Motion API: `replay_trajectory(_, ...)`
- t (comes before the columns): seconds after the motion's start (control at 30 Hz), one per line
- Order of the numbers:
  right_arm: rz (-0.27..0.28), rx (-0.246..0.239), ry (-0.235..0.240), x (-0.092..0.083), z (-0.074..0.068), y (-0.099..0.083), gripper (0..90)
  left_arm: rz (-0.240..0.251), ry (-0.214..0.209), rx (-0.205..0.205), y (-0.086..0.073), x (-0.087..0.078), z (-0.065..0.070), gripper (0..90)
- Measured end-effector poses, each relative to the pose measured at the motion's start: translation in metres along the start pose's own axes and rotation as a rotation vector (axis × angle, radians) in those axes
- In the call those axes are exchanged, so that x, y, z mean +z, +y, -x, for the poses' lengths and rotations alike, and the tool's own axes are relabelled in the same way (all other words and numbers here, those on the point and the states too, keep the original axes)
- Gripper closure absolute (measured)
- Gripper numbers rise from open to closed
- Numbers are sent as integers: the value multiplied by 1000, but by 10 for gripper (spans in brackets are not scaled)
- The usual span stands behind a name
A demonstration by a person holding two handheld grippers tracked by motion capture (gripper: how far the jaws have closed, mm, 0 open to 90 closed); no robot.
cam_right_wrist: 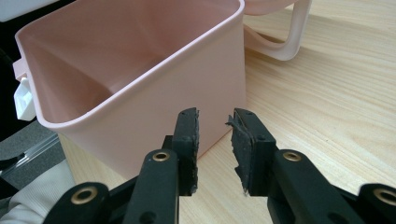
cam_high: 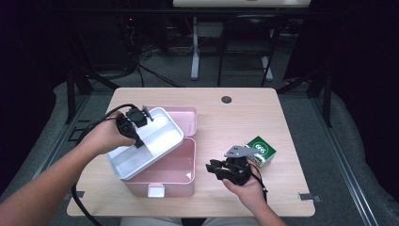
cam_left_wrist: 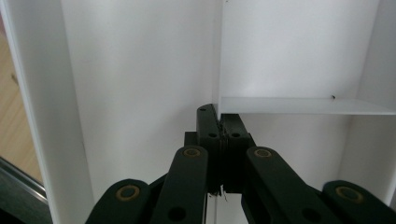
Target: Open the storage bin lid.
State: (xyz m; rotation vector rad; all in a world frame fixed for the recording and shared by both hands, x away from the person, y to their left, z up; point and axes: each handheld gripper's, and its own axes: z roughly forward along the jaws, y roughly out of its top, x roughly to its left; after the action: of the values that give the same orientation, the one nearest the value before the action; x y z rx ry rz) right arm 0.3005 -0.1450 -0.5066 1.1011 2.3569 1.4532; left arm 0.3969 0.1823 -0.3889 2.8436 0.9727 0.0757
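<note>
Tray handling is seen at the wooden table [cam_high: 235,122]: a white divided tray [cam_high: 155,141] is held by the left gripper [cam_high: 134,123] above the open pink box [cam_high: 174,174], tilted, with its lower corner over the box. In the left gripper view the jaws are closed on a thin inner divider [cam_left_wrist: 299,106] of the tray, and the pads are pressed together on this wall. The right gripper [cam_high: 221,170] is kept just beside the right wall of the pink box, low over the table. In the right gripper view a gap is seen between its fingers [cam_right_wrist: 189,135], and nothing is held between them. A green and white small box [cam_high: 261,151] is placed just behind the right gripper.
</note>
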Motion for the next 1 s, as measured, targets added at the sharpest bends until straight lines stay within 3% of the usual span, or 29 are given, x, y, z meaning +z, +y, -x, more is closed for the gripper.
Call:
replay_trajectory(0.03,0,0,-1,0,0,0,711,-2,1,-24,-2,0,-3,894)
replay_trajectory(0.07,2,0,-1,-1,0,0,710,-1,6,-77,-6,1,-9,894)
replay_trajectory(0.2,5,6,-3,-2,1,0,704,0,6,-145,-15,1,-23,894)
replay_trajectory(0.5,9,6,-5,-4,1,0,703,-31,28,-234,-35,2,-51,894)
replay_trajectory(0.77,17,9,-5,-7,2,0,702,-50,44,-329,-69,5,-75,894)
replay_trajectory(1.0,19,10,-2,-7,0,1,703,-50,56,-392,-89,6,-89,894)
